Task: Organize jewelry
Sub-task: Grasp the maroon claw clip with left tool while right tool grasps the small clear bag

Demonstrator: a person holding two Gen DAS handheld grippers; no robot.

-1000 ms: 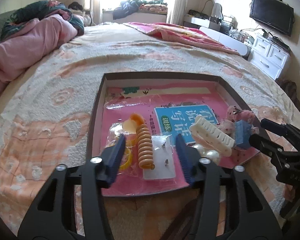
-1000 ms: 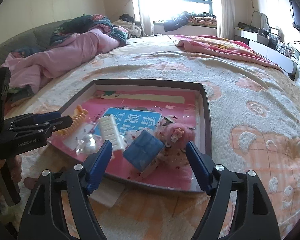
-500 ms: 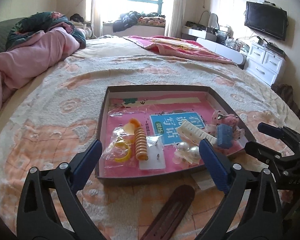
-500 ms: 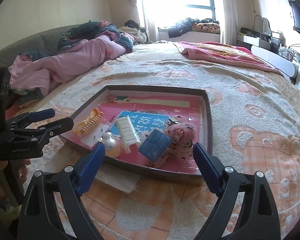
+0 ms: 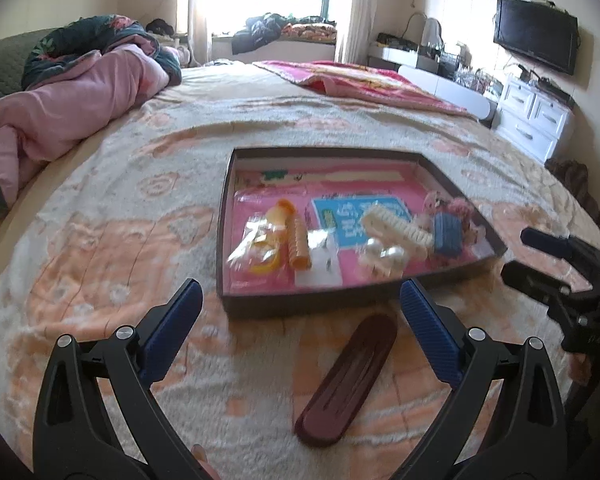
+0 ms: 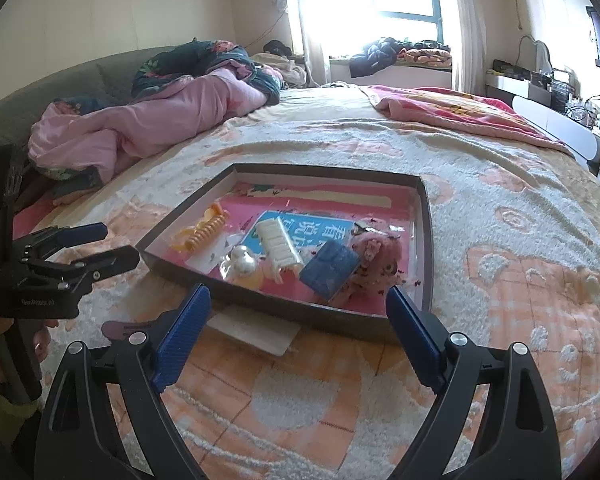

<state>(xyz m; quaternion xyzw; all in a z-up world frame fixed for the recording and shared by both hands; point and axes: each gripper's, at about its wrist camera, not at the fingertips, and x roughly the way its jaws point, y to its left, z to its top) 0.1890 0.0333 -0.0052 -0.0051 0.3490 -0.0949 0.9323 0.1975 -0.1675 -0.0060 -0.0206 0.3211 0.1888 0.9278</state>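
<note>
A dark shallow tray [image 5: 340, 304] [image 6: 300, 316] lies on the bed. It holds an orange spiral clip [image 5: 298, 246] [image 6: 208, 232], a white comb clip [image 5: 396, 228] [image 6: 278, 242], pearls [image 5: 384, 256] [image 6: 242, 264], a blue clip [image 5: 446, 234] [image 6: 330, 268], a pink fluffy piece [image 5: 460, 210] [image 6: 376, 256] and a bagged yellow ring [image 5: 264, 264]. My left gripper [image 5: 300, 286] [image 6: 118, 243] hangs open before the tray's front wall. My right gripper [image 6: 298, 291] [image 5: 518, 253] is open too, near the tray's front right corner. Neither holds anything.
A dark red oval case [image 5: 348, 380] lies on the bedspread between my left fingers and the tray. A white card [image 6: 252, 330] pokes out under the tray's front. A pink quilt [image 6: 160, 120] is heaped far left; white drawers [image 5: 532, 124] and a TV [image 5: 536, 40] stand right.
Both grippers have drawn back from the tray and their jaws have spread wide. The left one hovered over the orange clip before; the tray now lies farther off.
</note>
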